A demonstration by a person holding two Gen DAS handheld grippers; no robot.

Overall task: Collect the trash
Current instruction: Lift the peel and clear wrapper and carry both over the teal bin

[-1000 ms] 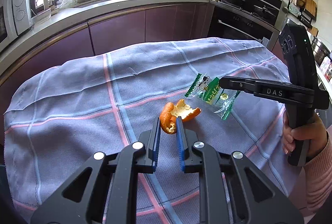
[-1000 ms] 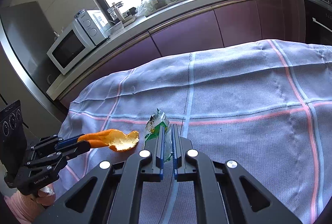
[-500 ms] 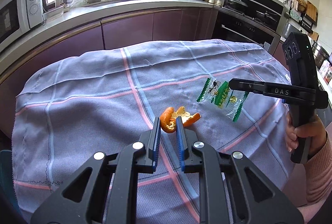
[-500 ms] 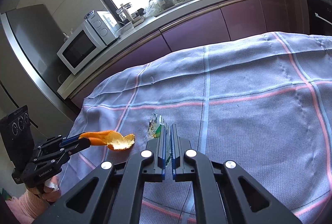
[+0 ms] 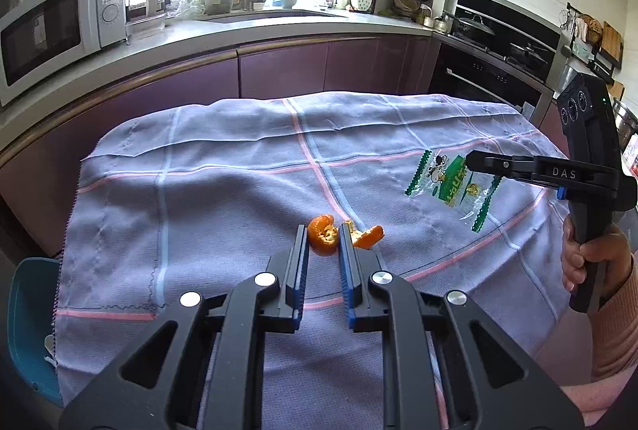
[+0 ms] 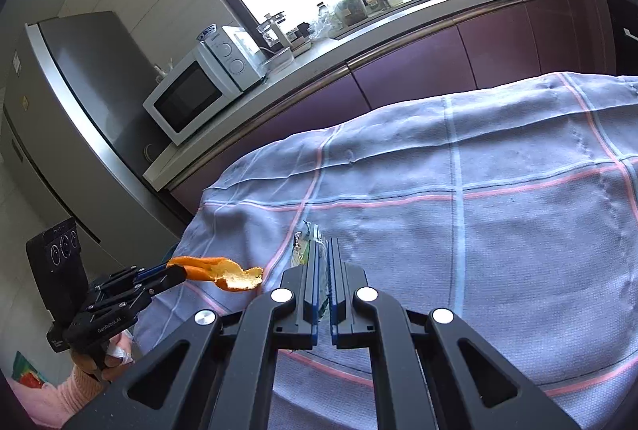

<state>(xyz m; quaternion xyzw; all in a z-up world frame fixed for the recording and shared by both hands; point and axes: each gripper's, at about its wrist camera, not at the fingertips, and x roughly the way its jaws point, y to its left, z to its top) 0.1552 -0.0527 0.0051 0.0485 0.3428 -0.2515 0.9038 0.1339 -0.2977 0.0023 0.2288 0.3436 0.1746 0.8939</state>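
left tool [image 5: 323,236] grips orange peel [image 5: 321,239]; right tool [image 6: 323,250] pinches wrapper [image 5: 450,187].

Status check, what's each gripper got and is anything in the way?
Left gripper shut on orange peel. Right gripper shut on candy wrapper. Both lifted off the checked cloth. No bin in view.

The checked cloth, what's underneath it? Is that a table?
Cannot tell. The checked cloth covers the whole top and hangs over the edges, so whatever supports it is hidden. On show are only the orange peel in the left gripper and the snack wrapper in the right gripper.
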